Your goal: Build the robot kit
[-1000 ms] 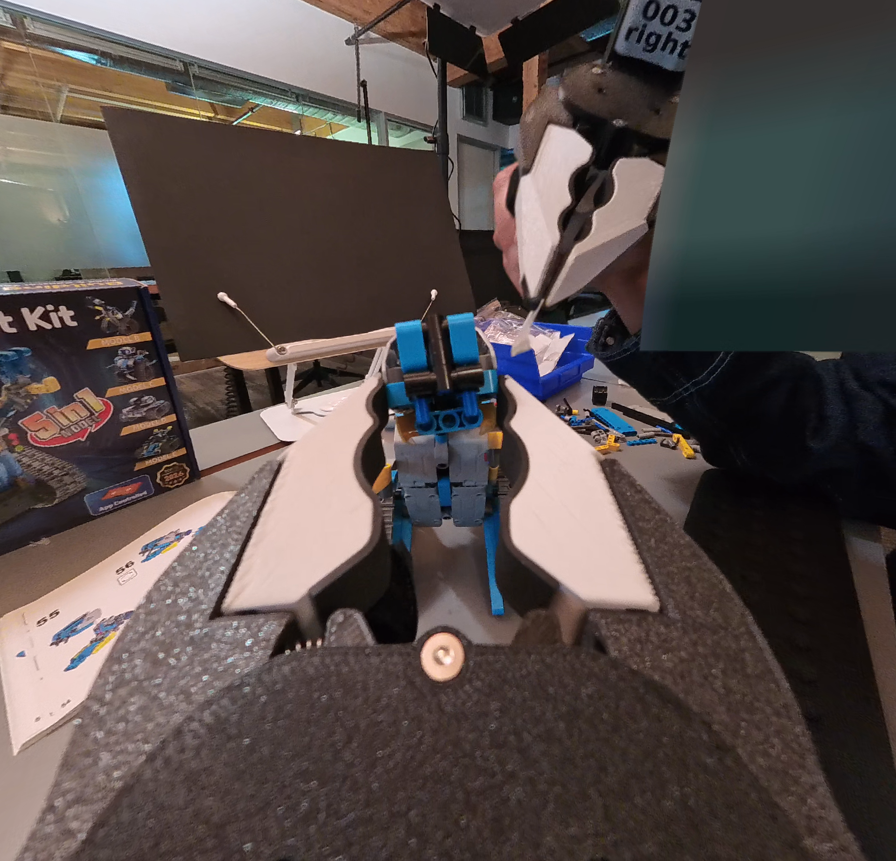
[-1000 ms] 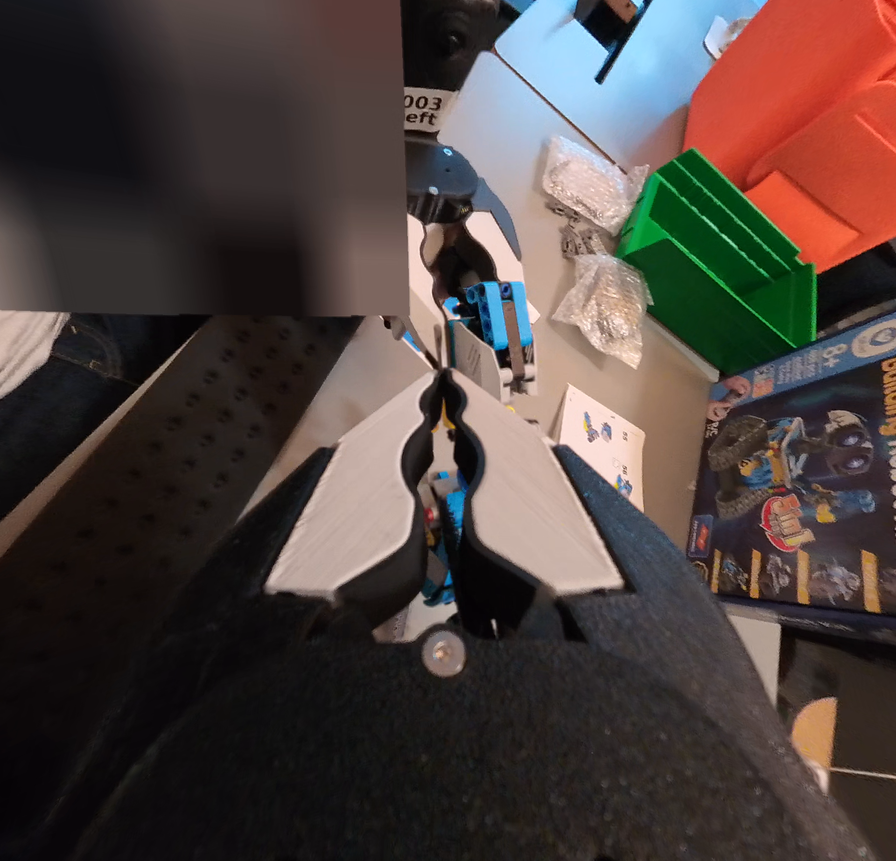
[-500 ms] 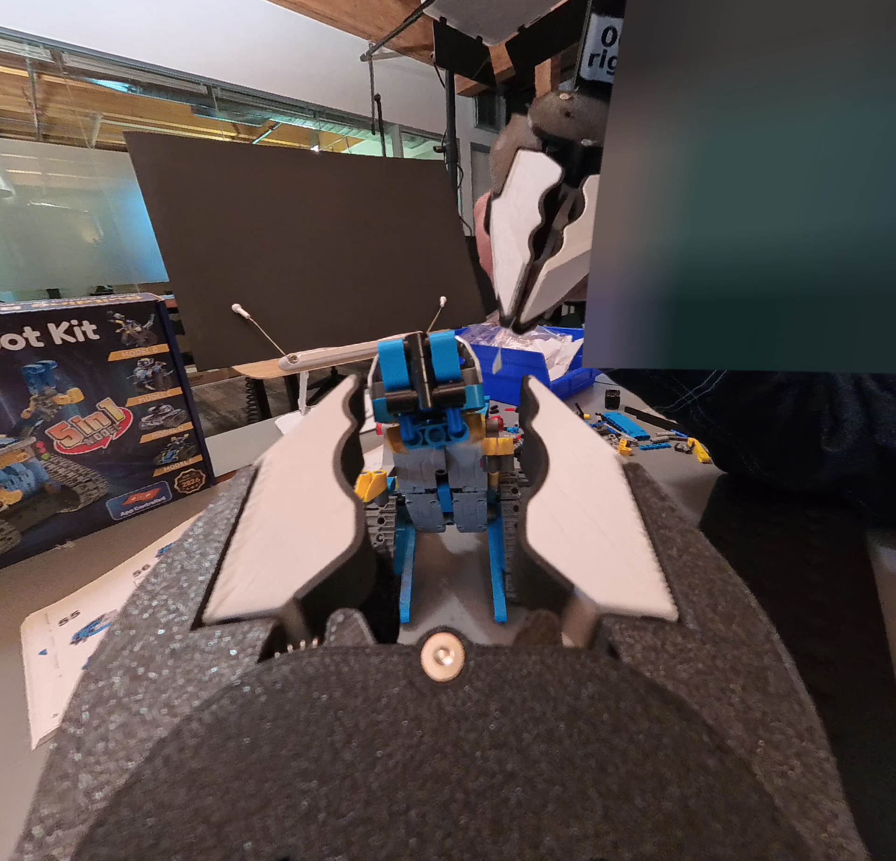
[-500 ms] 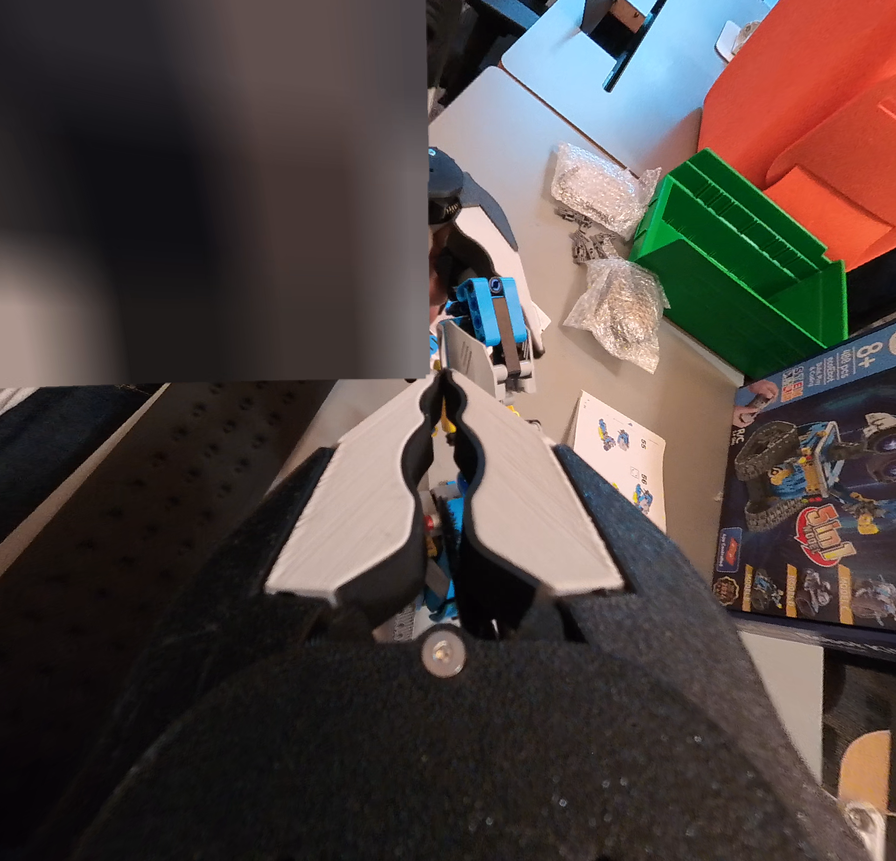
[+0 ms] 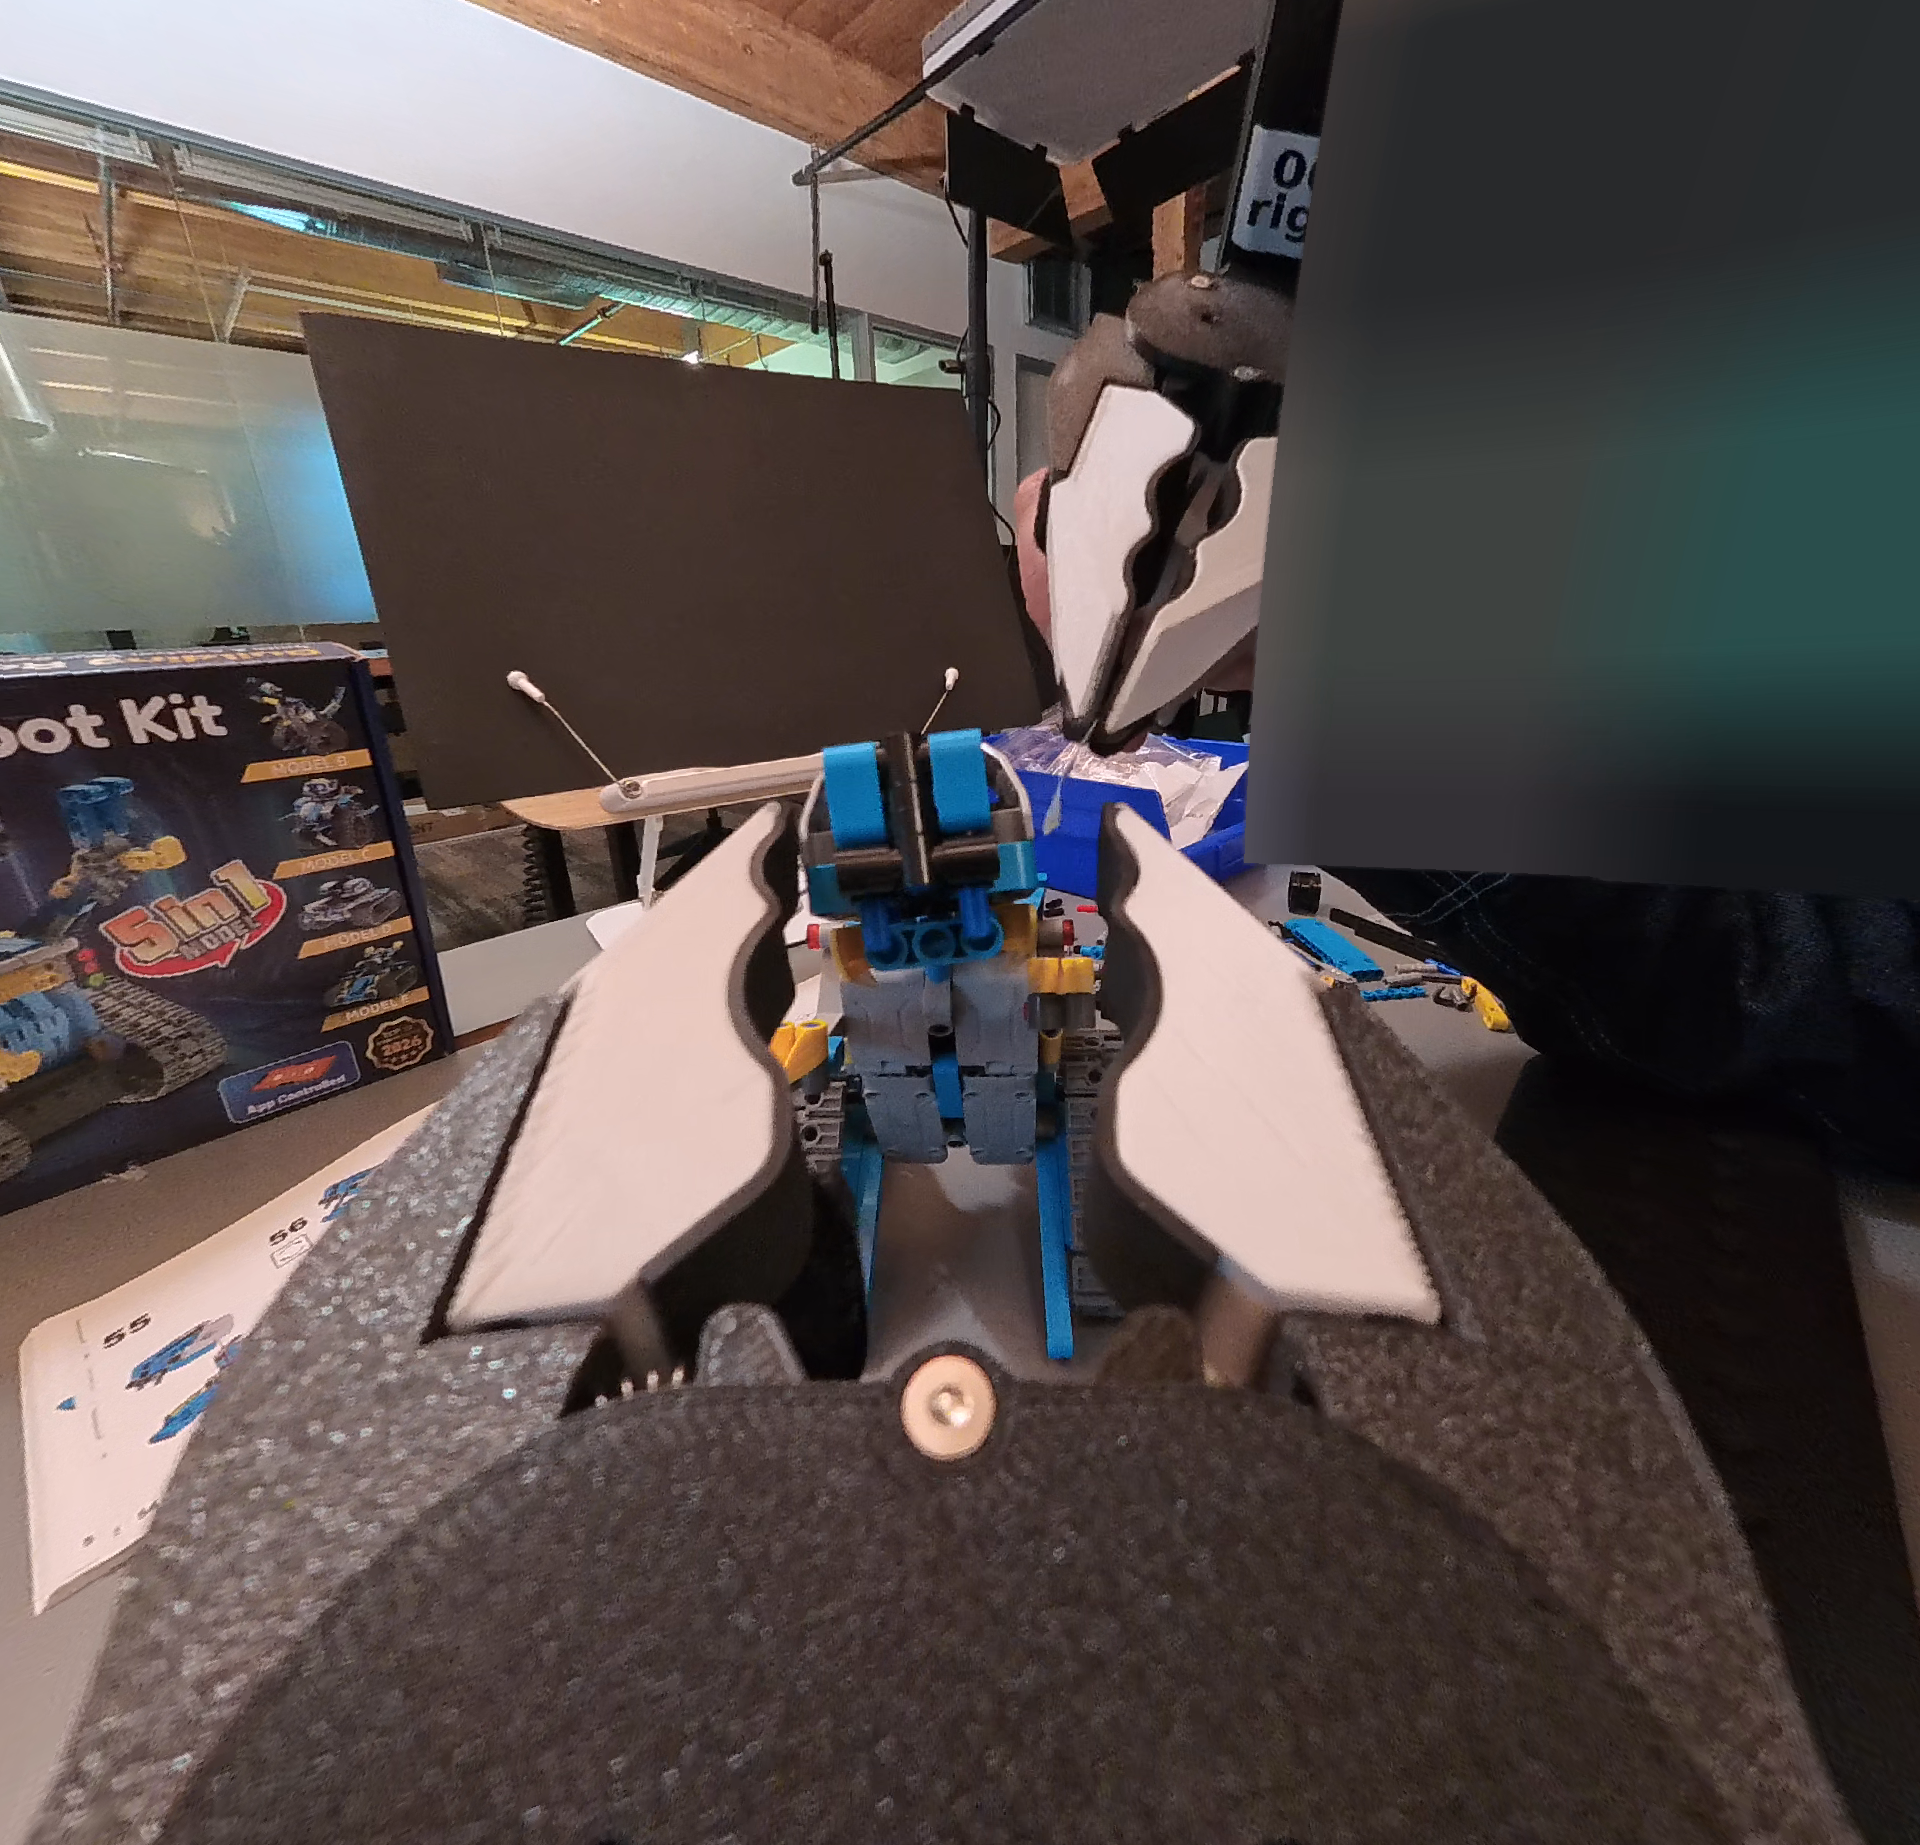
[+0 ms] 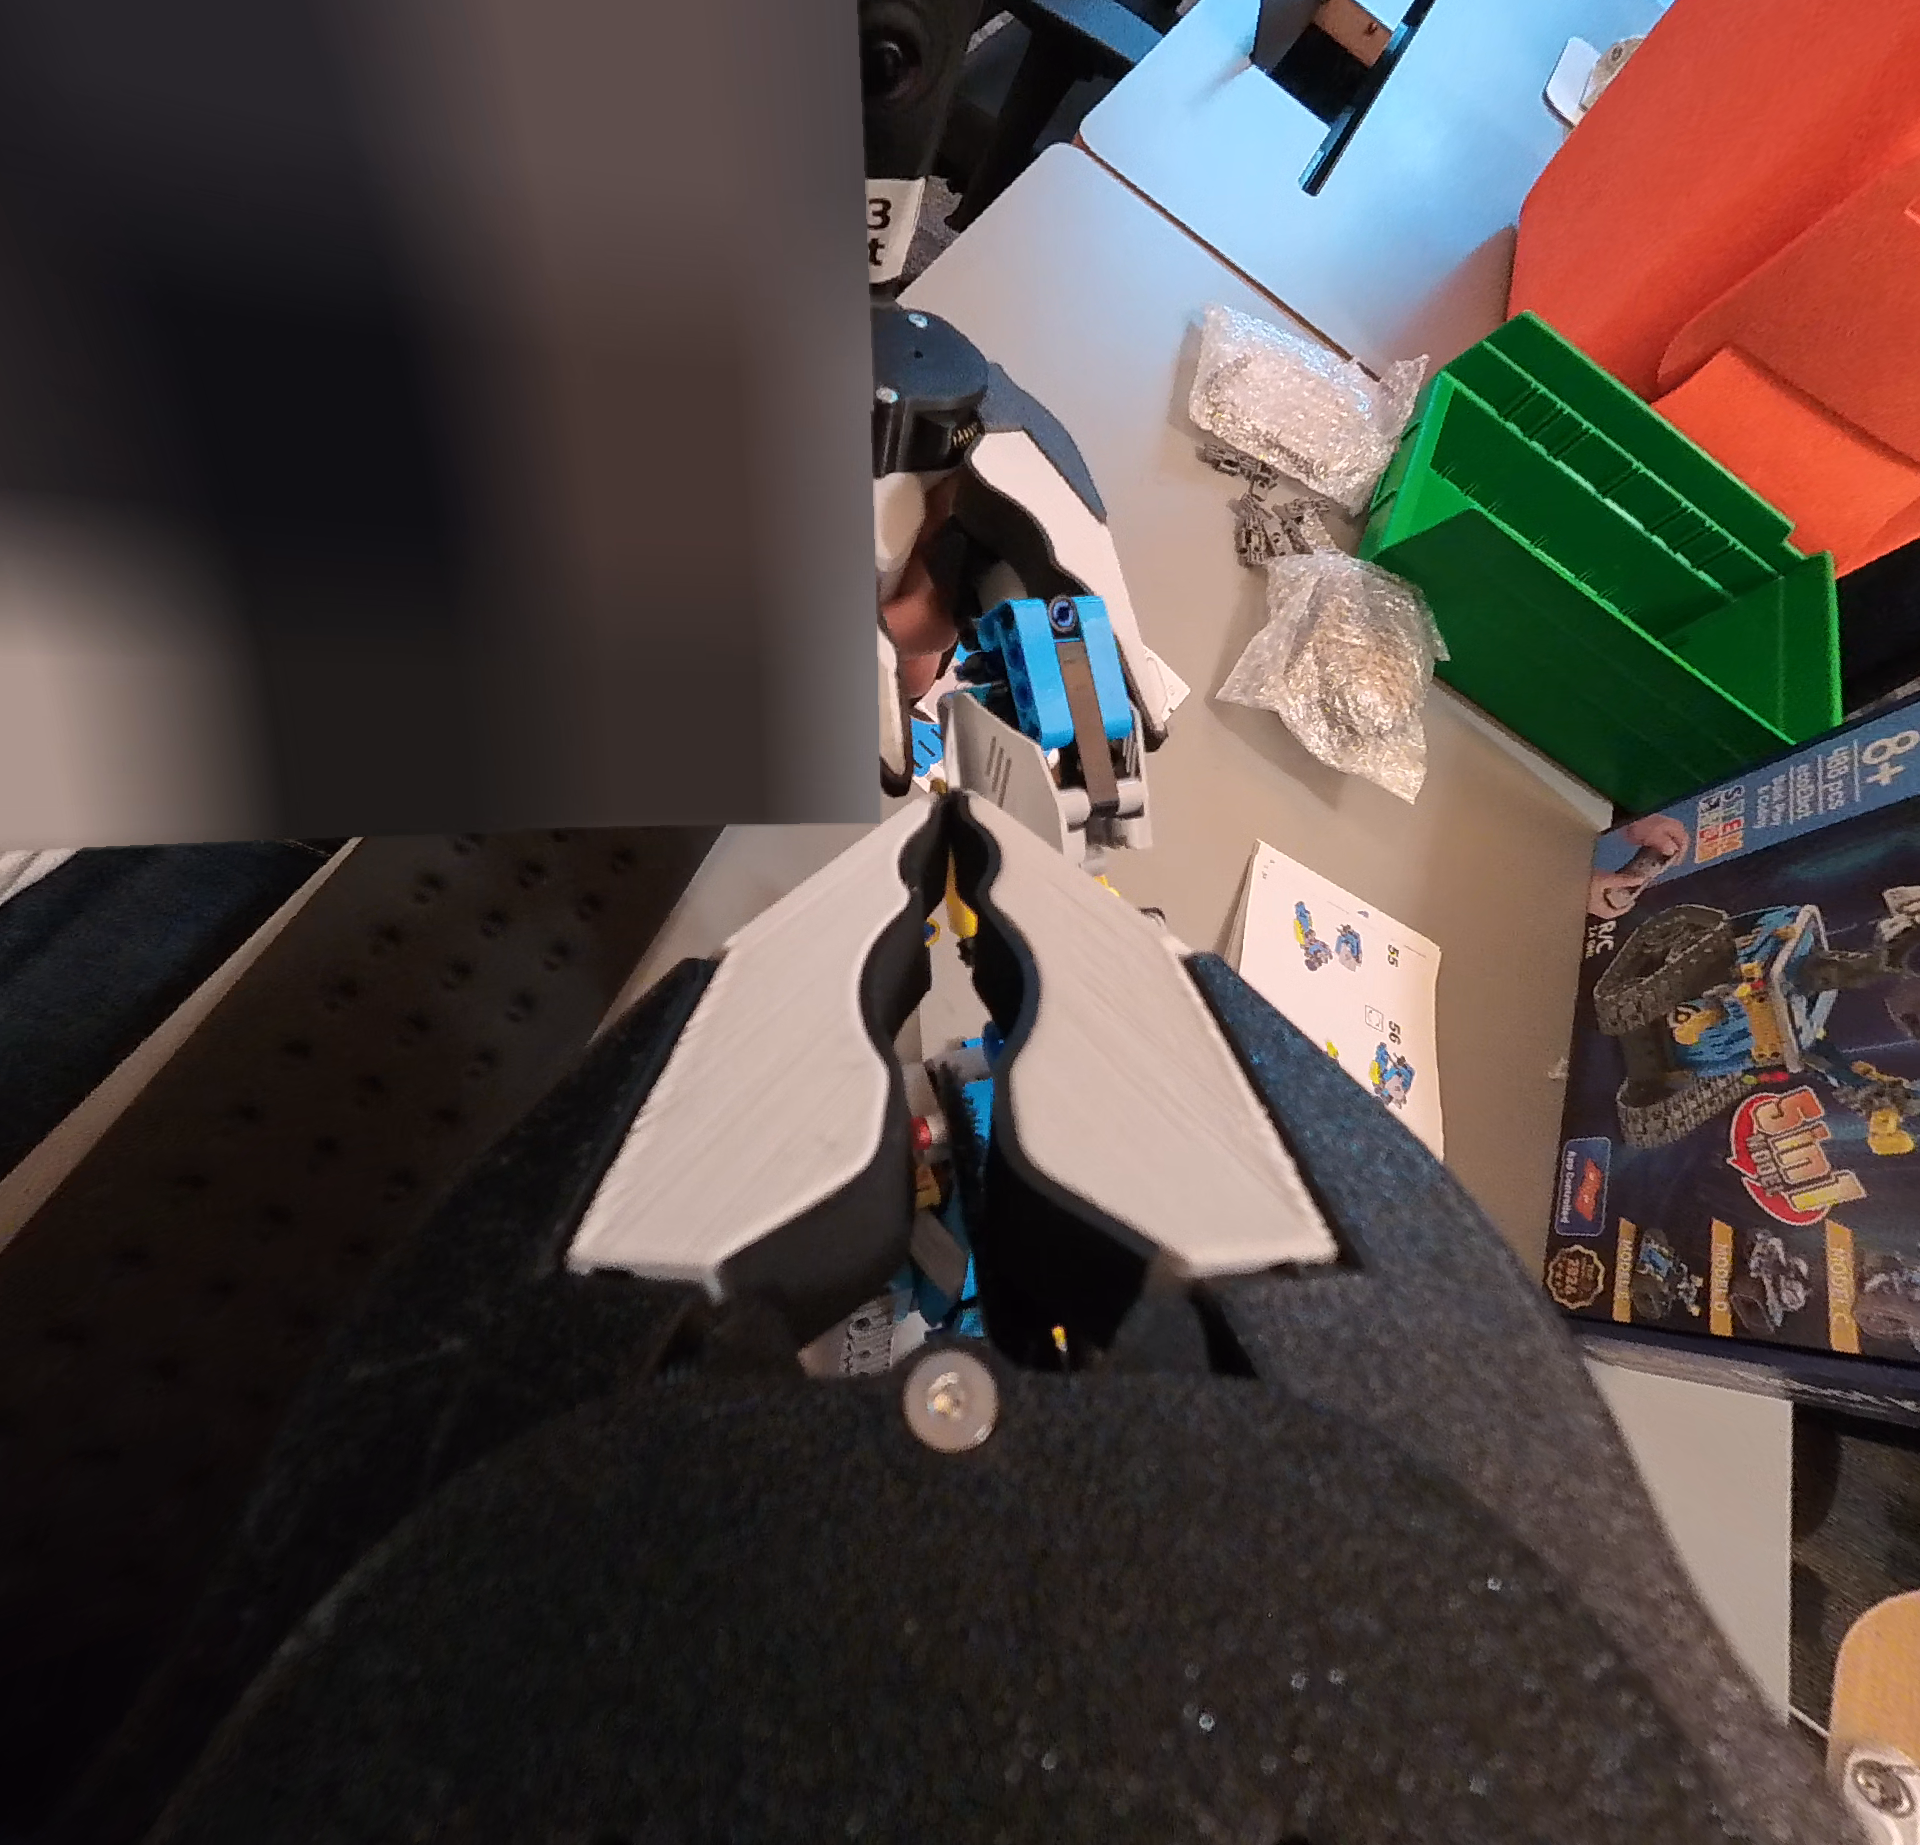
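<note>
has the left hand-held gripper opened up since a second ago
Yes. The left hand-held gripper has spread wider: its fingers now stand clear of the blue and grey brick robot they hugged before.

The left gripper (image 5: 930, 839) points level and straight ahead, toward twelve o'clock, its two white fingers (image 5: 644, 1089) spread wide in a V with a clear gap between the tips. The right gripper (image 6: 948, 808) is held high, at about one o'clock from the left one, and angles steeply downward. Its fingers (image 6: 790, 1078) are pressed together at the tips. A bare hand (image 5: 1034, 548) shows just behind it, gripping its body.
</note>
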